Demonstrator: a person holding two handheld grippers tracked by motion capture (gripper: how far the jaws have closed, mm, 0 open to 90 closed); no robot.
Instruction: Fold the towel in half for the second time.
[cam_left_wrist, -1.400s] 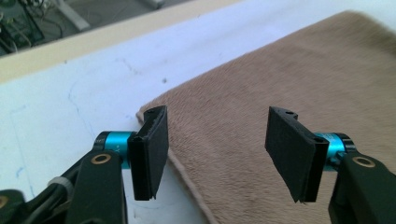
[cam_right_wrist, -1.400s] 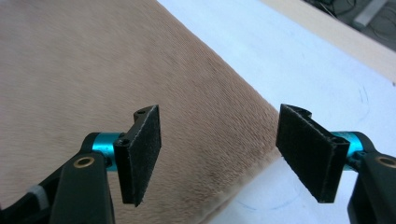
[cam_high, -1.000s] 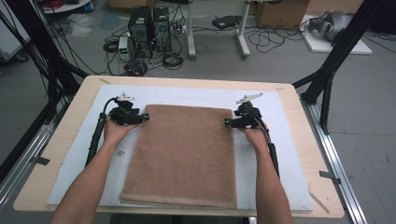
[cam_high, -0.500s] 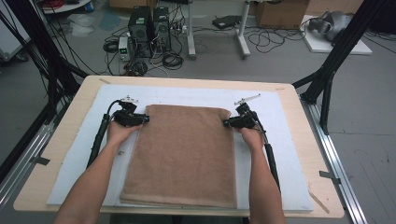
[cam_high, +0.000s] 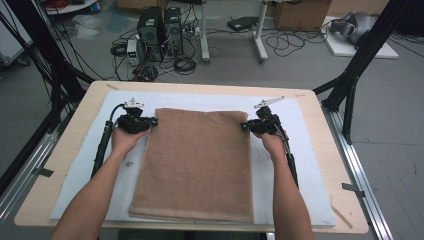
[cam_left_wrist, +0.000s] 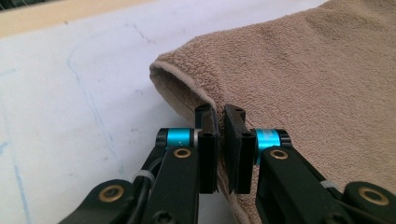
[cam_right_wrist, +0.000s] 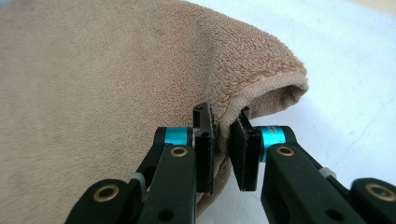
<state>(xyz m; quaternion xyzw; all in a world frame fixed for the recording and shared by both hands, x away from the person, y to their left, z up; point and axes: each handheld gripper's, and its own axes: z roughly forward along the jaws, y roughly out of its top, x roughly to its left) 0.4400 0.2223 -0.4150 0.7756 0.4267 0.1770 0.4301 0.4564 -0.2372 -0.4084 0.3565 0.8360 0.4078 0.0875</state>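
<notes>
Left tongs (cam_high: 150, 121) sit at the far left corner of the brown towel (cam_high: 197, 160), jaws clamped on its left edge; the left gripper view (cam_left_wrist: 219, 140) confirms the hem pinched between the two pads, with the corner fold bulging open just beyond them. The towel lies flat and folded on the white mat (cam_high: 75, 185) covering the wooden table (cam_high: 45, 200), its long side running away from the person. Right tongs (cam_high: 245, 126) sit at the far right corner, likewise clamped on the towel's edge; the right gripper view (cam_right_wrist: 224, 140) shows the cloth puckered between the closed pads.
</notes>
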